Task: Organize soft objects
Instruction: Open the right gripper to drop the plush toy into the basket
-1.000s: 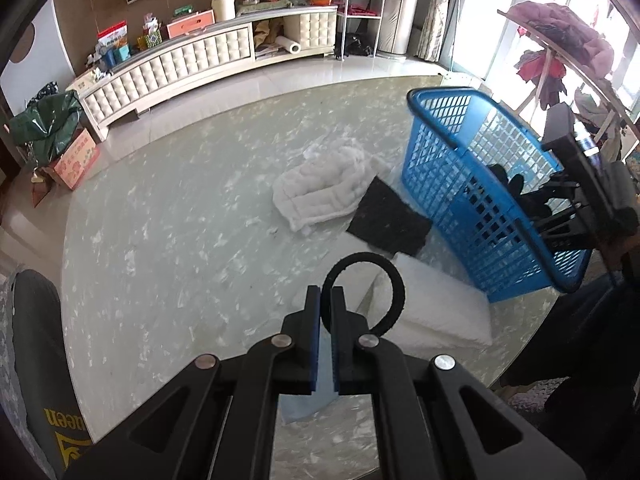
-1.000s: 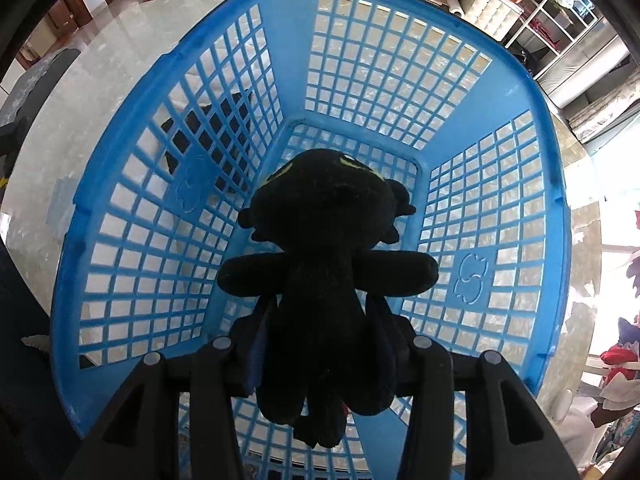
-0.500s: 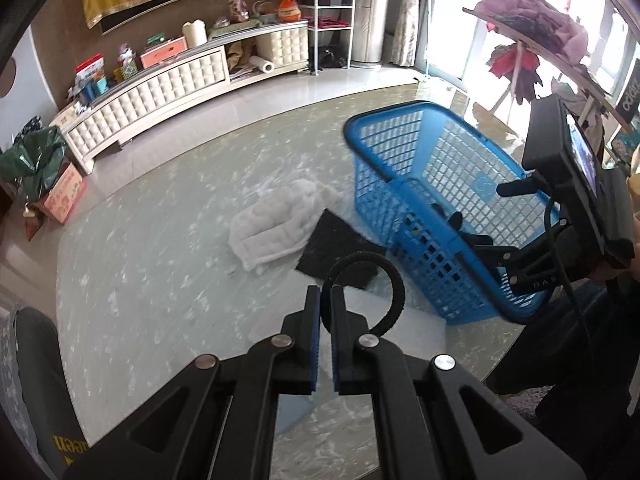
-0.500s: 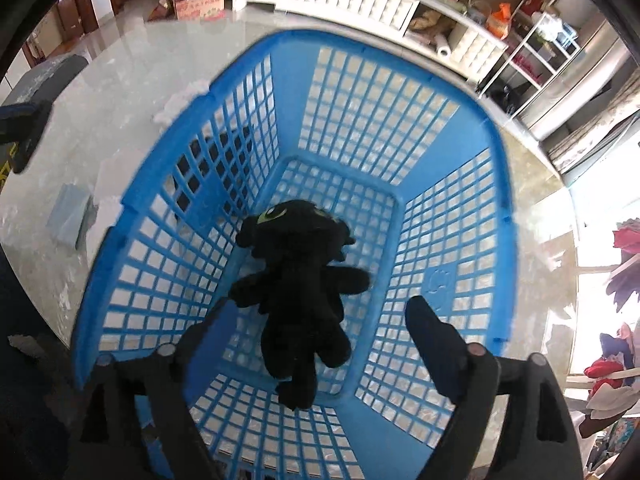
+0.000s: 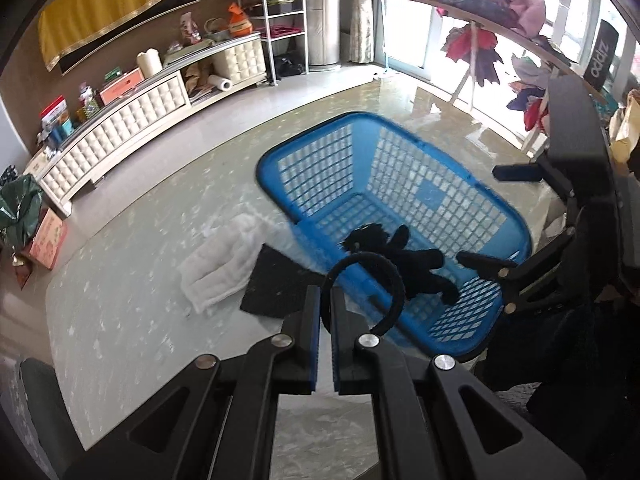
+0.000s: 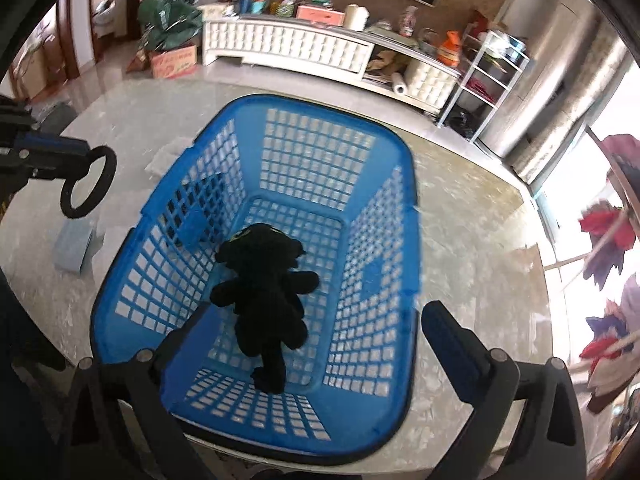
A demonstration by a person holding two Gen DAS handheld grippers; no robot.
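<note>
A black plush toy [image 6: 262, 296] lies on the floor of the blue basket [image 6: 404, 184]; it also shows in the left wrist view [image 5: 404, 258] inside the basket [image 5: 320, 148]. My right gripper [image 6: 316, 344] is open and empty above the basket's near rim. My left gripper [image 5: 325, 300] is shut on a black ring-shaped band [image 5: 394, 280], held left of the basket; the band shows in the right wrist view [image 6: 86, 184]. A white quilted cloth [image 5: 220, 260] and a black cloth [image 5: 276, 284] lie on the table left of the basket.
The marble table [image 5: 132, 280] carries a small grey-blue block [image 6: 72, 246] near its left edge. A white cabinet [image 5: 120, 124] with clutter stands beyond, and a clothes rack [image 5: 492, 16] with garments at the right.
My right gripper opened, dropped the plush toy into the basket and drew back upward. My left gripper rose and swung toward the basket, still holding the band.
</note>
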